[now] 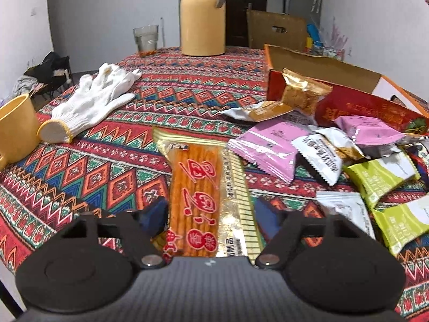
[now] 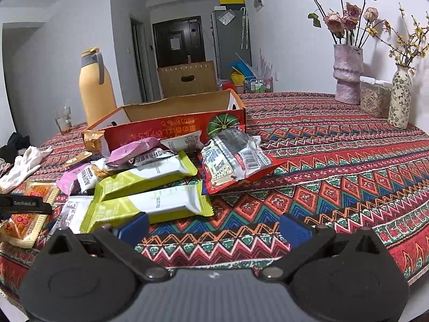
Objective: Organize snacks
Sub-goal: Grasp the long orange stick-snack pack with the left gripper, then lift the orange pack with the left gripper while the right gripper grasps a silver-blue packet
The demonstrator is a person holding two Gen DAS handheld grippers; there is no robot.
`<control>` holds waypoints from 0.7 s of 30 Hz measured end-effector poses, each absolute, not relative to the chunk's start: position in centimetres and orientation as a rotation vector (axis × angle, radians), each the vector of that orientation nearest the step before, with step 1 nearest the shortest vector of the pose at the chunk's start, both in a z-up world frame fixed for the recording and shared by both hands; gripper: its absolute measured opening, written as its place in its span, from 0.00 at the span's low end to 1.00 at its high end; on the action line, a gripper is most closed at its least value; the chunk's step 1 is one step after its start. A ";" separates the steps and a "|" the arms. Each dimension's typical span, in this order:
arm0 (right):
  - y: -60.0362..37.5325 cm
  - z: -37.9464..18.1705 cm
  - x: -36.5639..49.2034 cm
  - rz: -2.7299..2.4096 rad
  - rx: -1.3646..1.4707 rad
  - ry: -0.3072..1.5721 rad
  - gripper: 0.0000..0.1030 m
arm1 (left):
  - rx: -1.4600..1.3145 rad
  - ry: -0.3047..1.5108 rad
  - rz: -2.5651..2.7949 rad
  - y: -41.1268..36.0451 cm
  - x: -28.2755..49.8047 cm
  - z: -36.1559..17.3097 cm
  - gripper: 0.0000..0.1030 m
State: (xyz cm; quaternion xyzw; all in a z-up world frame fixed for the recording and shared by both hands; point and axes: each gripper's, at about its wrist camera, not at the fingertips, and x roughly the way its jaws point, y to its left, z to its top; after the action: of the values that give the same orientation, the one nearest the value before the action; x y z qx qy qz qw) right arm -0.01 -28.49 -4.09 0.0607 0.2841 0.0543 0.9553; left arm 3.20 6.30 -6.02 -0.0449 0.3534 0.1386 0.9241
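A long clear packet of orange stick snacks point(image 1: 198, 177) with red print lies lengthwise on the patterned tablecloth point(image 1: 112, 166). My left gripper point(image 1: 211, 217) is shut on its near end, a blue pad touching each long edge. To its right lies a heap of pink point(image 1: 265, 147), white and green packets. In the right wrist view my right gripper point(image 2: 214, 228) stands open over bare cloth, nothing between its pads. Two green-and-white bars point(image 2: 150, 204) lie just past its left finger. Behind the heap stands an open red and orange cardboard box point(image 2: 171, 128). The left gripper's finger point(image 2: 24, 204) crosses the orange packet point(image 2: 24, 222).
A white work glove point(image 1: 99, 99) and a yellow cup point(image 1: 16, 131) lie at left. A yellow thermos jug point(image 1: 202, 18) and a glass point(image 1: 146, 37) stand at the back. A red-edged packet point(image 2: 236, 161) lies right of the heap. Two flower vases point(image 2: 347, 75) and a clear container point(image 2: 374, 96) stand far right.
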 end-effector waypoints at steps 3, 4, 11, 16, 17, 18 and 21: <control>-28.6 -4.0 -0.1 0.108 0.126 0.574 1.00 | -0.087 0.716 0.270 6.1 3.1 -6.0 0.58; -28.6 -4.0 -0.2 0.108 0.126 0.573 1.00 | -0.087 0.713 0.267 6.0 3.0 -6.0 0.56; -29.0 -3.9 -0.3 0.100 0.136 0.565 1.00 | -0.094 0.707 0.265 6.4 2.6 -5.6 0.37; -29.3 -4.1 -0.3 0.094 0.142 0.568 1.00 | -0.101 0.692 0.267 6.9 2.1 -5.1 0.31; -29.3 -4.2 -0.3 0.094 0.144 0.569 1.00 | -0.100 0.687 0.267 6.9 2.0 -5.0 0.31; -29.3 -4.2 -0.3 0.093 0.144 0.568 1.00 | -0.101 0.681 0.264 6.9 1.8 -4.8 0.31; -29.3 -4.1 -0.3 0.094 0.145 0.566 1.00 | -0.098 0.659 0.258 6.7 1.3 -4.3 0.30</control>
State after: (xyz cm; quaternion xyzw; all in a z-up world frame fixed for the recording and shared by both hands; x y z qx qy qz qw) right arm -0.30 -29.34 -4.14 0.0717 0.2790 0.0465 0.9565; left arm 1.26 6.74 -4.26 -0.0478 0.3226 0.1265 0.9368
